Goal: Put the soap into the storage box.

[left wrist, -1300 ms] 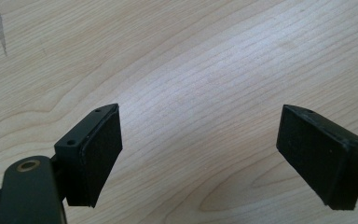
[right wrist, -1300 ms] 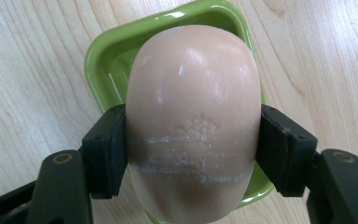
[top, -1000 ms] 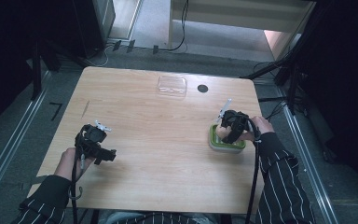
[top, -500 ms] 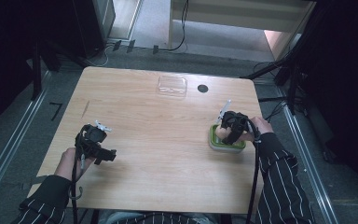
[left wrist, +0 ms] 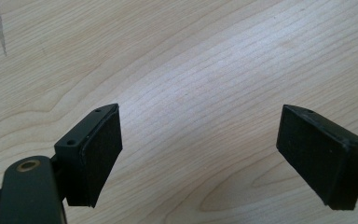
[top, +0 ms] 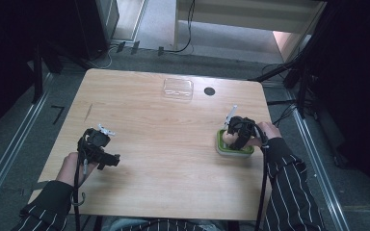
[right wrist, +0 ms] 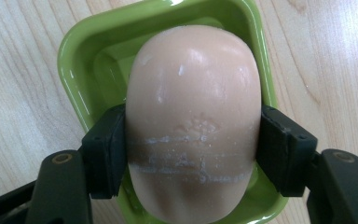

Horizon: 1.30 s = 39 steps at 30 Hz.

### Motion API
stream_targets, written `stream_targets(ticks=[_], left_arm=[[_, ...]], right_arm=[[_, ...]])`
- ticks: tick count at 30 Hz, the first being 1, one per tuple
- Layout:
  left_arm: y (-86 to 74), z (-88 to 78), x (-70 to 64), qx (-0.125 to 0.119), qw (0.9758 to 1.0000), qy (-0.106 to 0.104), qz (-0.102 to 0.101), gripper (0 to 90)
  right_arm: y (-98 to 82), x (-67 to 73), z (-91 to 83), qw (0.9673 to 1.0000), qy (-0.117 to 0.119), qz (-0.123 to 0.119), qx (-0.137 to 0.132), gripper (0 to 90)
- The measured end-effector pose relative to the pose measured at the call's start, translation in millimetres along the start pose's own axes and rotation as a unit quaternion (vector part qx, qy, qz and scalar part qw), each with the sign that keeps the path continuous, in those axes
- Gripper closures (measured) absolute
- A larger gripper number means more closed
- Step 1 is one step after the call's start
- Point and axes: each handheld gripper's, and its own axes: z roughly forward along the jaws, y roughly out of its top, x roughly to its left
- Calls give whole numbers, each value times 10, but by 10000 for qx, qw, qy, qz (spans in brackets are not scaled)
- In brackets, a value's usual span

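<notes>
Soap [right wrist: 193,116] sits clamped across its middle btwn my right claw [top: 232,138] pads, low over the green dish [right wrist: 77,88] at the table's [top: 173,159] right side. Grip's on the short axis so the bar can't slip lengthwise, prob. My left claw [left wrist: 200,154] hangs wide open w/ nothing in it, parked over bare wood, out of the way.

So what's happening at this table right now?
A person works with a gripper in each hand. The right gripper is clamped on a pale bar of soap sitting in or just over a green dish near the table's right edge. The left gripper hangs open over bare wood. A clear lid lies at the far edge.
</notes>
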Motion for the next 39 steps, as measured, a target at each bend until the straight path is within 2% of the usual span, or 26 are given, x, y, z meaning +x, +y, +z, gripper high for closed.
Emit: stream_targets(ticks=[6, 18, 20, 24, 33, 39], left_arm=[[1, 0, 1, 9, 10000, -10, 4, 147], [1, 1, 2, 11, 10000, -13, 5, 147], [0, 0, 2, 7, 10000, -9, 2, 147], [0, 0, 1, 8, 10000, -10, 7, 148], [3, 0, 1, 7, 10000, -3, 4, 147], [0, -6, 4, 3, 10000, 4, -13, 147]], right_arm=[[0, 1, 38, 9999, -15, -6, 120, 330], [3, -6, 47, 9999, -41, 33, 99, 320], [5, -4, 39, 9998, -118, 66, 122, 294], [6, -7, 41, 9997, -141, 62, 163, 304], [-6, -15, 40, 9997, -87, 196, 143, 296], [-18, -31, -1, 9994, -70, 326, 99, 246]])
